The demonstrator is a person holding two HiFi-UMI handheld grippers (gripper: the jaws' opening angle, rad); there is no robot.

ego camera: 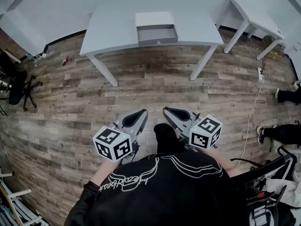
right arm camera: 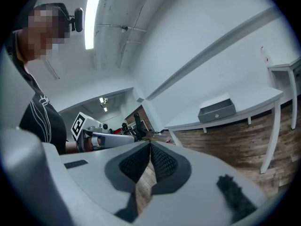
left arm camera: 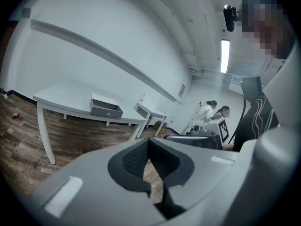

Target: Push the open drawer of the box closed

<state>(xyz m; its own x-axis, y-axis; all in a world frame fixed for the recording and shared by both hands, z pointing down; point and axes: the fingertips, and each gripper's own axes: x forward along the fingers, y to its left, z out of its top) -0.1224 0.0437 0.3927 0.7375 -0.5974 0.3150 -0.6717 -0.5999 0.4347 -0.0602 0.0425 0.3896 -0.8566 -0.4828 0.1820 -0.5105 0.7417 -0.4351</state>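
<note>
A white table (ego camera: pixel 117 27) stands at the far side of the room, and a wide stretch of bare wooden floor (ego camera: pixel 141 93) lies between it and the person. The box (ego camera: pixel 154 19) sits near the middle of the table's near edge. Its drawer (ego camera: pixel 157 34) is pulled out toward the person, reaching that edge. The drawer's long side runs left to right, and its front, with a small knob (ego camera: pixel 158 42), faces near. A second table (ego camera: pixel 254 13) stands far right, an office chair (ego camera: pixel 16 84) at the left edge, and a cable (ego camera: pixel 254 112) trails along the right. The left gripper (ego camera: pixel 141 113) and right gripper (ego camera: pixel 168 111) are held close to the body, well apart from the table. Each has its jaw tips pressed together, with nothing between them. Only the left gripper view shows two people (left arm camera: pixel 214 111) far off to the right.
</note>
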